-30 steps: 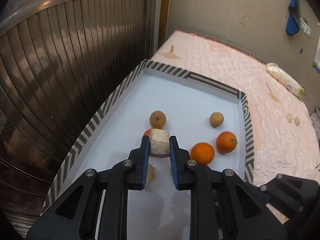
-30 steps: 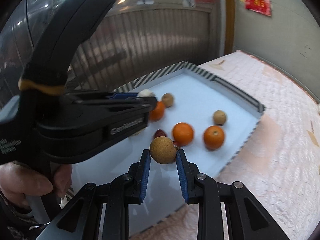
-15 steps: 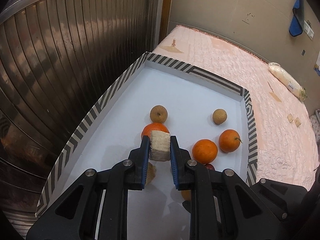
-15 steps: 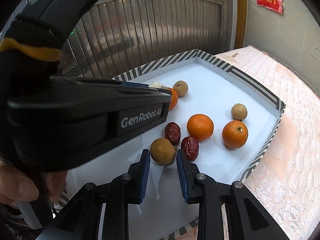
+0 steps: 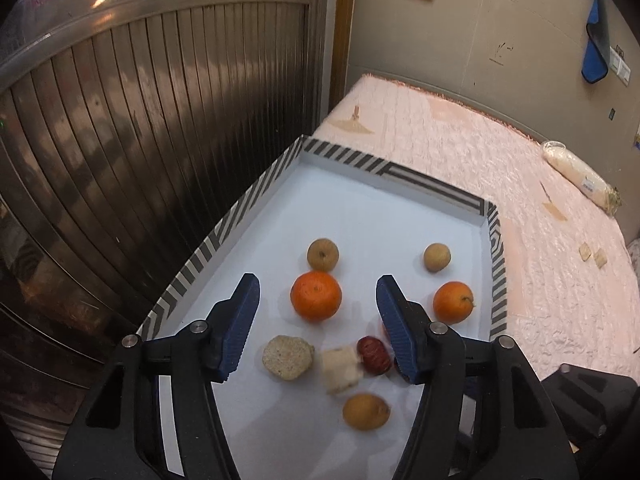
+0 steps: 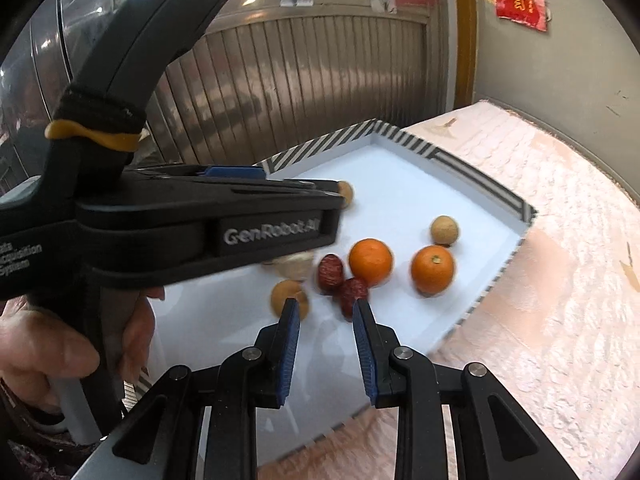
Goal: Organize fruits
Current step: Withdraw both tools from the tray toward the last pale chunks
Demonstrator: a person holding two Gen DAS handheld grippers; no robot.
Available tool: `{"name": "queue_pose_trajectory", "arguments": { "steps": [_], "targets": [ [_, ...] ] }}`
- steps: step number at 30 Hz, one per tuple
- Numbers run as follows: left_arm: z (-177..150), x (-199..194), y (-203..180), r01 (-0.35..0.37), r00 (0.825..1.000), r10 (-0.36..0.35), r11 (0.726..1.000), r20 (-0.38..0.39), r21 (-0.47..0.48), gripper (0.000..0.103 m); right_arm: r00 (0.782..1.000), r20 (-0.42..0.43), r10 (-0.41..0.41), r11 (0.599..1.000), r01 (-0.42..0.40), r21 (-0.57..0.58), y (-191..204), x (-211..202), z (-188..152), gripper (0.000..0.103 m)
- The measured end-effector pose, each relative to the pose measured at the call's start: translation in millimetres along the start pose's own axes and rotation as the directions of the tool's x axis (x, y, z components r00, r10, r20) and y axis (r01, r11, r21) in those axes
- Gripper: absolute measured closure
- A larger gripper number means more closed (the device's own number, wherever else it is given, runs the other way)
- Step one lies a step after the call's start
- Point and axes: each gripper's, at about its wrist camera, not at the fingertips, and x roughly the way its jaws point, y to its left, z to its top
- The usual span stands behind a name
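Observation:
A white tray point(image 5: 360, 208) with a striped rim holds the fruit. My left gripper point(image 5: 318, 300) is open above it, and the pale cut chunk point(image 5: 340, 366) lies loose and blurred below, beside a second chunk point(image 5: 287, 357). An orange point(image 5: 316, 296), a red date point(image 5: 374, 356) and brown longans point(image 5: 322, 255) point(image 5: 437, 257) point(image 5: 366, 412) lie around. My right gripper point(image 6: 322, 312) is open and empty; the brown longan point(image 6: 288, 298) lies by its left finger, with two dates point(image 6: 330, 274) point(image 6: 354, 294) and two oranges point(image 6: 370, 262) point(image 6: 433, 270) beyond.
The tray point(image 6: 400, 184) sits on a pink quilted bed point(image 5: 540, 240) against a ribbed metal shutter point(image 5: 140, 140). A white bagged bundle point(image 5: 580, 178) lies at the bed's far right. The left gripper's body point(image 6: 180, 224) crosses the right wrist view.
My left gripper opened and the pale chunk dropped onto the tray. My right gripper opened and let go of the brown longan, which now lies on the tray. Both grippers drew back a little.

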Motion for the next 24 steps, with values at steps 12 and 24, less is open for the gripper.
{"name": "queue_pose_trajectory", "arguments": {
  "steps": [12, 24],
  "targets": [
    [5, -19, -57, 0.015, 0.997, -0.022, 0.996, 0.075, 0.092, 0.042, 0.989, 0.061, -0.135, 0.985, 0.128, 0.116, -52, -43, -11, 0.075],
    [6, -20, -135, 0.080, 0.992, -0.096, 0.978, 0.076, 0.193, 0.042, 0.962, 0.073, -0.261, 0.936, 0.234, 0.262, -118, -91, -38, 0.072]
  ]
}}
